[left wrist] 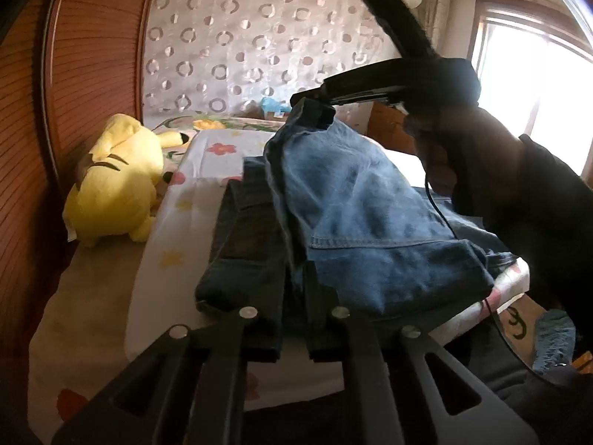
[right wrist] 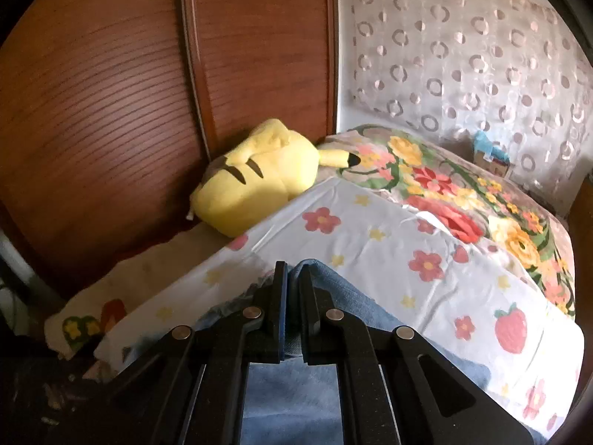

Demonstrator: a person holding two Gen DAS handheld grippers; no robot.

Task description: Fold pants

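Both grippers clamp the blue pants (left wrist: 355,207): left gripper (left wrist: 294,289) at lower centre on a denim fold, right gripper (right wrist: 292,296) gripping a raised edge over the floral sheet (right wrist: 389,237)

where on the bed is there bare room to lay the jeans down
Bare patches: the white flowered sheet between the yellow plush and the bright floral blanket, and the strip between the plush and the jeans. Crowded: the near edge, where the jeans pile up and both tools grip them.

both claws pinched closed: left claw (left wrist: 294,289), right claw (right wrist: 292,296).
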